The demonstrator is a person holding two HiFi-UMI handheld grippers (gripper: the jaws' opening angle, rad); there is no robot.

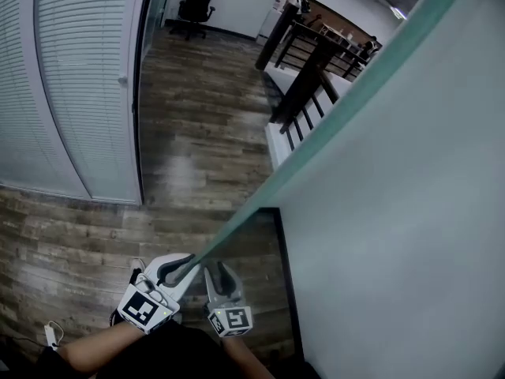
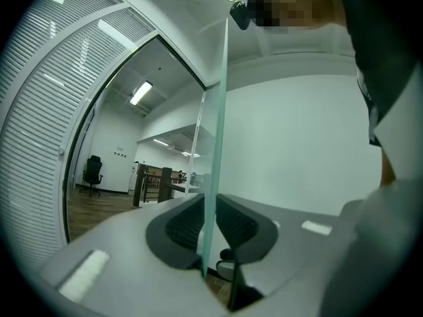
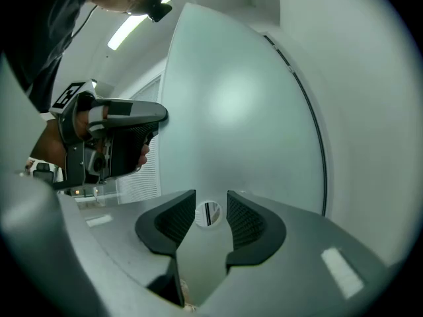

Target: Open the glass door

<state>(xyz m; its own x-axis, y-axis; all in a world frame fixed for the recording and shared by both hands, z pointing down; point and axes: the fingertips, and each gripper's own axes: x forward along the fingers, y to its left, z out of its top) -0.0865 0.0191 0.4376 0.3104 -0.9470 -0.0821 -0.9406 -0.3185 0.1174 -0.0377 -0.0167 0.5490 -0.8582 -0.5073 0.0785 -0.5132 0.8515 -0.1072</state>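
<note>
The glass door (image 1: 316, 144) stands swung open, and I see its green edge from above as a slanting line. Its frosted face (image 1: 410, 212) fills the right of the head view. My left gripper (image 1: 185, 267) straddles the door's edge (image 2: 215, 144), and in the left gripper view (image 2: 210, 226) its pads press on the glass from both sides. My right gripper (image 1: 221, 273) sits just right of it, against the frosted side. Its jaws (image 3: 208, 220) are open and empty, facing a small round fitting (image 3: 208, 213) in the door. The left gripper (image 3: 112, 140) and its hand show beyond the glass.
A wall of white blinds (image 1: 71, 77) runs along the left. Wooden floor (image 1: 197, 133) leads through the doorway to an office chair (image 1: 197, 6). A dark railing (image 1: 308, 69) stands at the far right. A white cable (image 1: 51, 334) lies on the floor at the lower left.
</note>
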